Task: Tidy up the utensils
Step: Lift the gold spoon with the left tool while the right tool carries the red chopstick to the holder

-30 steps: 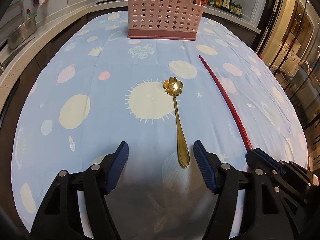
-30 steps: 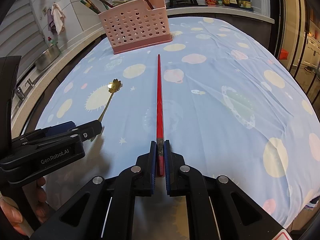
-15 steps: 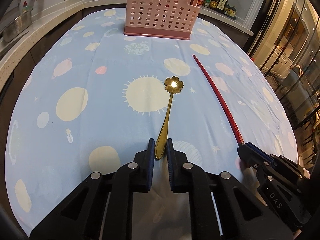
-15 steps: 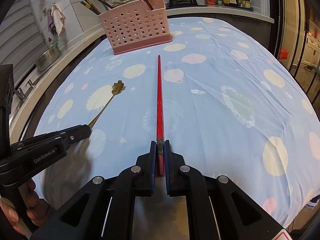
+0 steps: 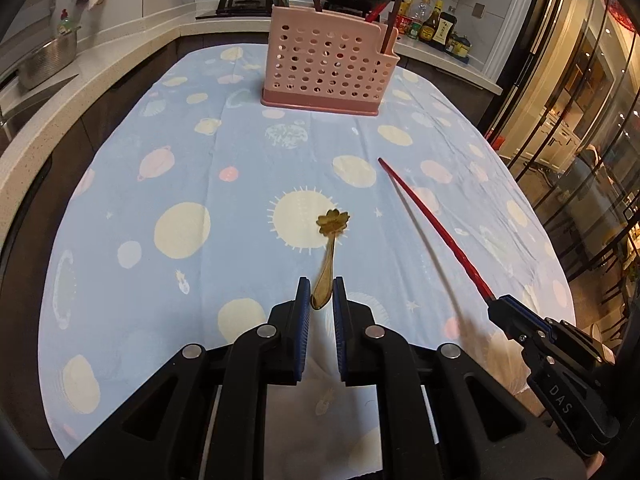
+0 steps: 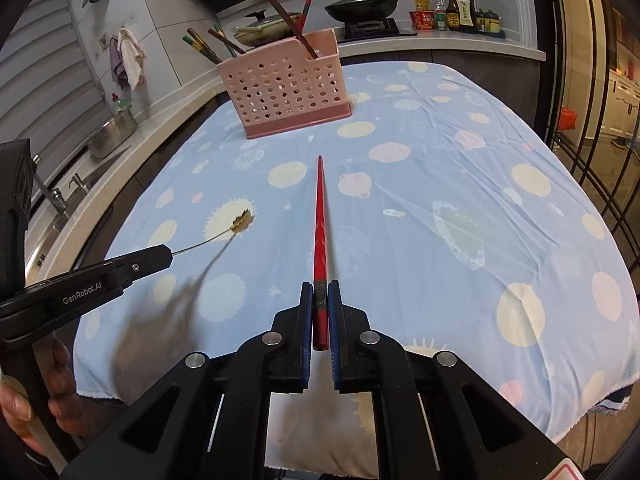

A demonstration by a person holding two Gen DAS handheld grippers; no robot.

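Observation:
My left gripper [image 5: 321, 292] is shut on the handle end of a gold spoon [image 5: 330, 246] with a flower-shaped bowl, held off the blue tablecloth. In the right wrist view the same spoon [image 6: 240, 222] sticks out from the left gripper [image 6: 168, 256] and casts a shadow below. My right gripper [image 6: 320, 300] is shut on the thick end of a red chopstick [image 6: 320, 216], which points toward the pink perforated utensil holder [image 6: 284, 88]. The holder [image 5: 328, 68] stands at the far end of the table with several chopsticks in it. The red chopstick [image 5: 432, 220] also shows at right in the left wrist view.
A blue tablecloth [image 6: 460, 184] with planet and sun prints covers the table. A counter behind it carries a stove, pans [image 6: 360, 6] and sauce bottles [image 6: 456, 10]. A steel pot [image 6: 112, 132] sits by the sink at left. A hand [image 6: 28, 396] holds the left gripper's handle.
The left gripper closed on the spoon's handle, then lifted it off the cloth. The right gripper rose too, raising the red chopstick with it.

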